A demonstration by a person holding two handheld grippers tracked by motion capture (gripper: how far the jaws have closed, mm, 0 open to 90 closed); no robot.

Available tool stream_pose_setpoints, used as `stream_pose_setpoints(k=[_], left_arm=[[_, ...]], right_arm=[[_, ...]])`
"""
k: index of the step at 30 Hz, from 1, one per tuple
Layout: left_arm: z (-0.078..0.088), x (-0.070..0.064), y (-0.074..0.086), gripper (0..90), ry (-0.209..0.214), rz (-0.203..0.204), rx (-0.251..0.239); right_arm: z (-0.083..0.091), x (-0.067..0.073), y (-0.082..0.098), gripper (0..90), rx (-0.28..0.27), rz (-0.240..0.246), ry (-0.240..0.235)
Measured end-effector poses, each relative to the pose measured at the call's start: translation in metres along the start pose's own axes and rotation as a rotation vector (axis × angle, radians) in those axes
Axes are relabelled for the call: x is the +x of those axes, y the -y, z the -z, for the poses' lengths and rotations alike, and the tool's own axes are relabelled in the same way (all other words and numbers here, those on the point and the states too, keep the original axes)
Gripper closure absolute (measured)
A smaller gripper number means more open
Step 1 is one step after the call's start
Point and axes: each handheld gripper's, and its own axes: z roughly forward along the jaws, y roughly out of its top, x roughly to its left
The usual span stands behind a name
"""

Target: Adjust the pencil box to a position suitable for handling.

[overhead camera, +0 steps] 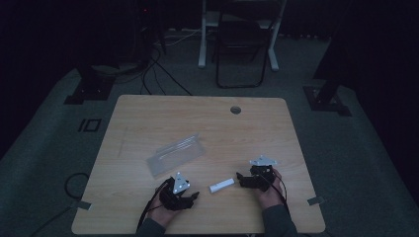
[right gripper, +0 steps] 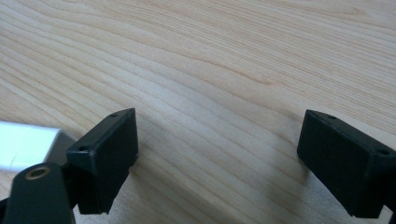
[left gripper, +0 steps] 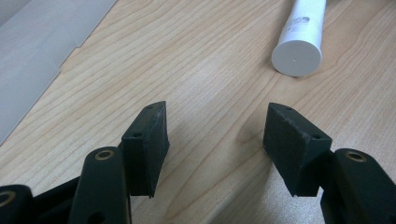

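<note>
Two hand-held grippers rest low on the wooden table [overhead camera: 148,118] near the bottom of the high view, each gripped by one of the person's hands whose sleeves come in from the lower edge. Between them, slightly below the middle of the frame, lies a small white tube [overhead camera: 221,185], flat on the wood and slanting up toward the right. The left gripper [overhead camera: 193,196] sits at lower centre-left with its jaws aimed rightward at the tube's near end, close by but apart from it. In the left gripper view its jaws are spread wide with bare wood grain between the pads, and the white tube [left gripper: 301,39] shows at the upper right of the frame, its round flat cap facing the camera, ahead of the jaws and off to the right of the gap. The right gripper [overhead camera: 240,177] lies at lower centre-right, pointing leftward at the tube's far end, near it, though whether it touches cannot be told from above. In the right gripper view its jaws also stand released and wide apart, nothing between them but tabletop, and a white edge that looks like the tube [right gripper: 25,144] peeks in at the lower left, outside the left-hand jaw. A clear plastic package [overhead camera: 175,154] lies flat above and left of the tube, well clear of both grippers
</note>
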Motion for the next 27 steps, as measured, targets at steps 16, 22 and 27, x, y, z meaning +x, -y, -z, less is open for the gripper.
stream_pose_setpoints(k=[16,22,27], left_arm=[[0.007,0.002,0.001,51.6,0.021,-0.05,-0.021],[0.022,0.014,-0.002,52.0,-0.039,-0.042,-0.065],[0.035,0.029,-0.005,53.0,-0.096,-0.024,-0.096]], right_arm=[[0.001,0.0,0.001,13.0,0.0,0.006,-0.007],[0.001,0.0,0.001,13.1,-0.001,0.007,-0.007],[0.001,0.0,0.001,13.2,-0.001,0.007,-0.006]])
